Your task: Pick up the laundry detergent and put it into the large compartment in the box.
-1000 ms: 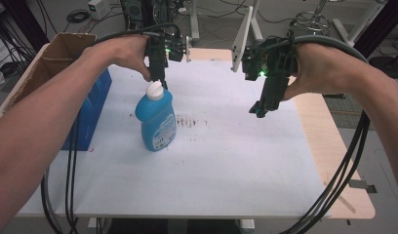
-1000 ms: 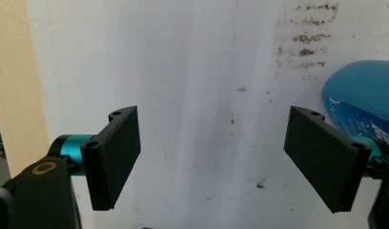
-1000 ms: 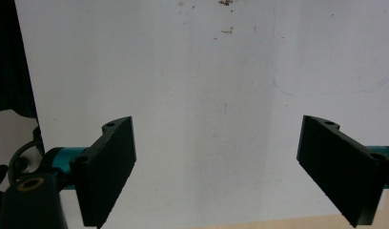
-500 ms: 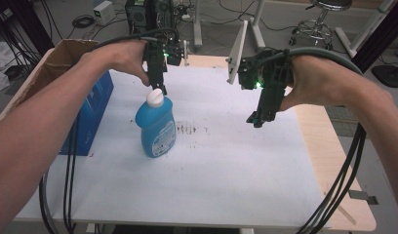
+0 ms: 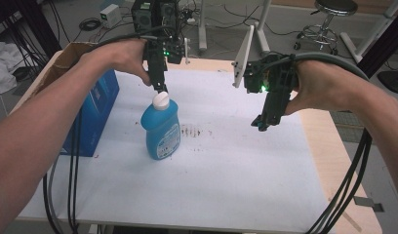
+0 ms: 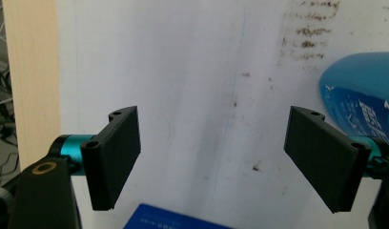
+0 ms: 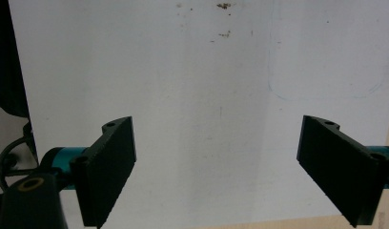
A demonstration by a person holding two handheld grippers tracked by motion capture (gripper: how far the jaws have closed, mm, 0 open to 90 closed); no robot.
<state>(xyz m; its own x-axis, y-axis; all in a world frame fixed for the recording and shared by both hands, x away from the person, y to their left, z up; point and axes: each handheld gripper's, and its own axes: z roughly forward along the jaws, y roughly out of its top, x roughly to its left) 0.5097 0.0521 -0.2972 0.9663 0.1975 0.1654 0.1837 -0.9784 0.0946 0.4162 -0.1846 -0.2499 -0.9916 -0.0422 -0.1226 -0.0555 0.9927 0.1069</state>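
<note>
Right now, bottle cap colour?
White cap on the blue bottle; clearest in the high view.

Your left forearm enters from the lower left and reaches forward, the hand wrapped around the black left hand-held gripper [image 5: 160, 87], which points steeply down. In the left gripper view its two flat black jaws stand wide apart with nothing between them. Your right forearm enters from the right edge, wrist bent inward, the hand clasping the black right hand-held gripper [image 5: 261, 124], which tilts down and toward your left. Its jaws also stand wide apart and grip nothing. Black cables trail from both grippers.
</note>
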